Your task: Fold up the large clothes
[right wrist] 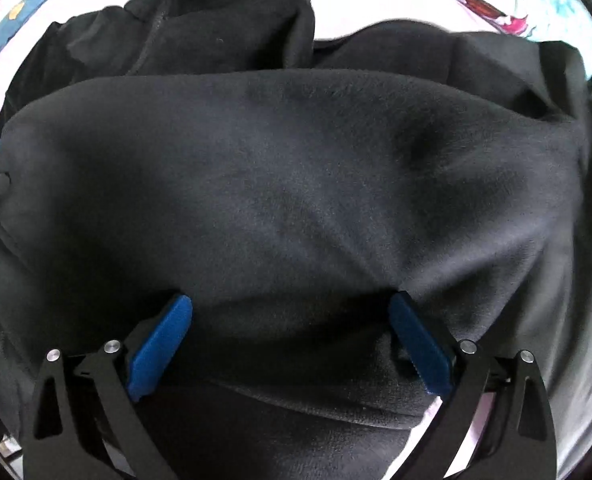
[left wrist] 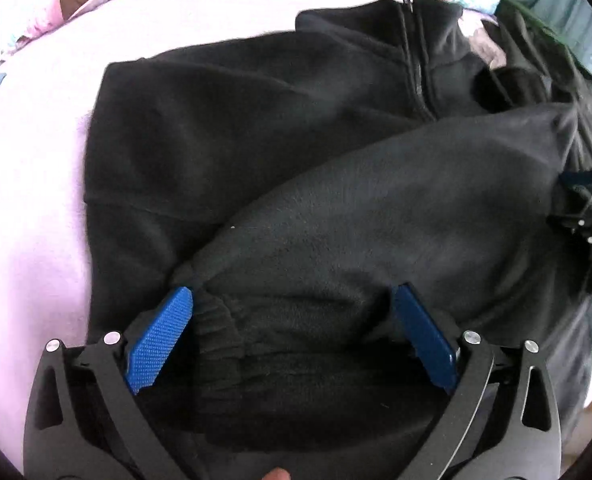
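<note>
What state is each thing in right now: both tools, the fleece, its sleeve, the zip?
left tool: open, above the sleeve cuff, not gripping
right tool: open, above the sleeve, not gripping
black fleece jacket: lying flat on the pink sheet, partly folded
sleeve: folded across the body
cuff: gathered, lying free
zip: closed at the collar

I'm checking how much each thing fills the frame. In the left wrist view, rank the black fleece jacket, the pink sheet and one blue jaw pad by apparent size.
1. black fleece jacket, fills most of the view.
2. pink sheet.
3. blue pad, smallest despite being nearest the camera.
</note>
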